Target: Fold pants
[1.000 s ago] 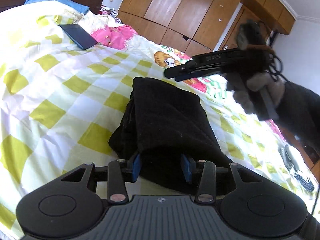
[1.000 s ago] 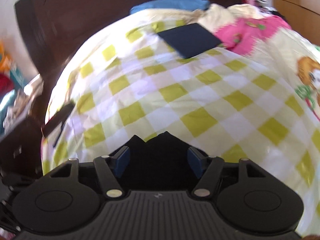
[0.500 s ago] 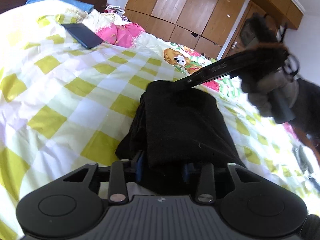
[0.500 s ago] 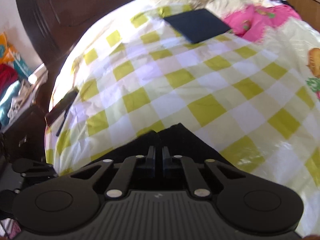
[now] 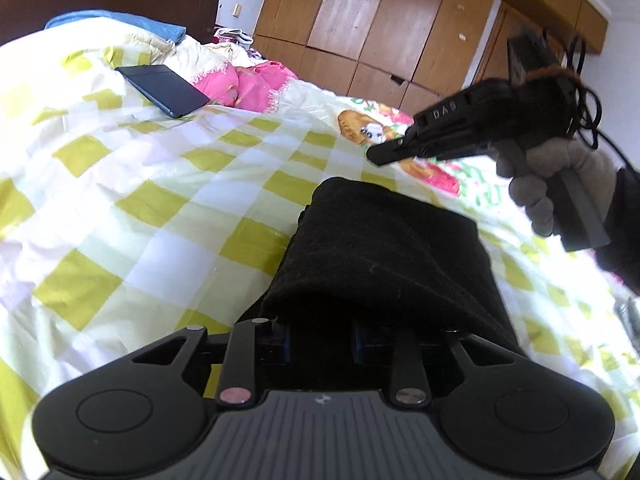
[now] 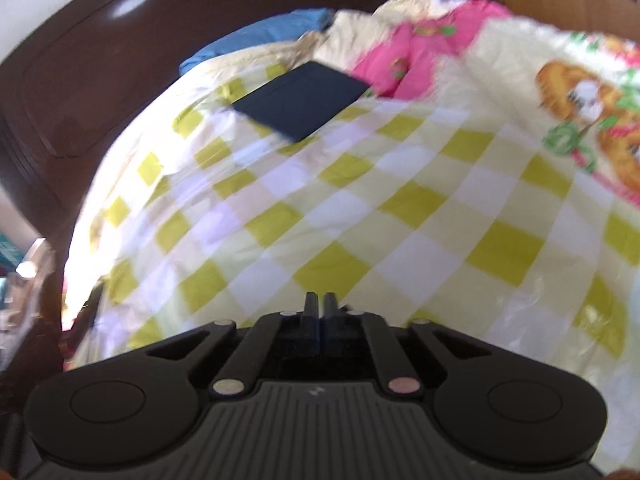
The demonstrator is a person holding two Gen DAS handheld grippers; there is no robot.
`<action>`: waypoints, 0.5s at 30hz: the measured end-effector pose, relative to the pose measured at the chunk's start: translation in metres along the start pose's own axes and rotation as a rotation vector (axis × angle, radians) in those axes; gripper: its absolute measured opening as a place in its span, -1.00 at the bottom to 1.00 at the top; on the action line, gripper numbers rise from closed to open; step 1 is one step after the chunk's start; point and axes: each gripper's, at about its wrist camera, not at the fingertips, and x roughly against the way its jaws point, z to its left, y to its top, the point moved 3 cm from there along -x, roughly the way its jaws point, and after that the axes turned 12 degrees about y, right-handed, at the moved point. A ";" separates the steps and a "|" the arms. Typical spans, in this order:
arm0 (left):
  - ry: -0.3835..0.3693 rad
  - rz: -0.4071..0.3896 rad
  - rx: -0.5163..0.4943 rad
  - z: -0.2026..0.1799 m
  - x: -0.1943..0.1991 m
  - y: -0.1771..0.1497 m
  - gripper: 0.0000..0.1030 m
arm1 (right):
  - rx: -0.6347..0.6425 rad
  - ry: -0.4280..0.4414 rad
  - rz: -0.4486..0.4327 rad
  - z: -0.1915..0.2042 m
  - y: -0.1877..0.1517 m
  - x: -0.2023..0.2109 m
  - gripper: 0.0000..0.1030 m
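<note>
Hand-held gripper units differ in state, so we treat them separately. We read the left hand-held gripper (image 5: pixel 320 338) as set around the near edge of the pants (image 5: pixel 384 256): black cloth drapes over and between its blue pads, and its jaws have just been closing on that fold. Whether the pads already press the cloth we cannot tell, because the fabric hides them.

We see the right hand-held gripper (image 6: pixel 319 308) clenched with its fingers together and nothing between them. In the left wrist view it hovers just beyond the far edge of the pants, clear of the cloth, held in a gloved hand (image 5: pixel 556 184).

The pants lie on the bed (image 5: pixel 132 216) as a thick folded bundle, well apart from the dark tablet (image 5: pixel 162 89), which rests farther up the bed.

We judge the pants soft, limp, light and non-fragile; stacked layers may slide over one another. We recommend a grip at the folded edge, through all layers, so that none is left behind.

Both hand-held grippers point forward and downward toward the bed.
</note>
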 end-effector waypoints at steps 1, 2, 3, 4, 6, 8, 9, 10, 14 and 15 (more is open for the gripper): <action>-0.012 0.004 0.012 0.003 0.003 -0.002 -0.03 | 0.005 0.020 0.011 0.000 -0.001 0.001 -0.82; -0.012 0.001 0.025 0.007 0.007 -0.003 0.00 | 0.008 0.040 0.028 -0.002 0.000 0.001 -0.80; -0.006 0.000 0.041 0.011 0.011 -0.005 0.02 | 0.006 0.058 0.053 -0.003 -0.001 -0.001 -0.67; 0.001 0.002 0.057 0.014 0.016 -0.008 0.02 | 0.009 0.068 0.069 -0.004 -0.002 -0.005 -0.41; 0.014 0.006 0.067 0.016 0.027 -0.017 0.02 | 0.044 0.065 0.123 -0.004 -0.006 -0.015 -0.19; 0.013 0.009 0.034 0.010 0.037 -0.025 0.01 | 0.069 0.005 0.183 -0.004 -0.013 -0.029 -0.18; 0.006 0.011 0.022 0.006 0.041 -0.027 0.01 | 0.066 -0.013 0.201 -0.006 -0.018 -0.033 -0.31; -0.016 0.011 0.019 0.000 0.043 -0.029 0.01 | 0.053 -0.006 0.205 -0.006 -0.020 -0.034 -0.65; -0.078 -0.012 0.093 -0.013 0.033 -0.024 -0.08 | 0.014 -0.020 0.184 -0.009 -0.021 -0.030 -0.89; -0.077 -0.028 0.100 -0.015 0.032 -0.020 -0.16 | 0.017 -0.028 0.186 -0.009 -0.021 -0.030 -0.90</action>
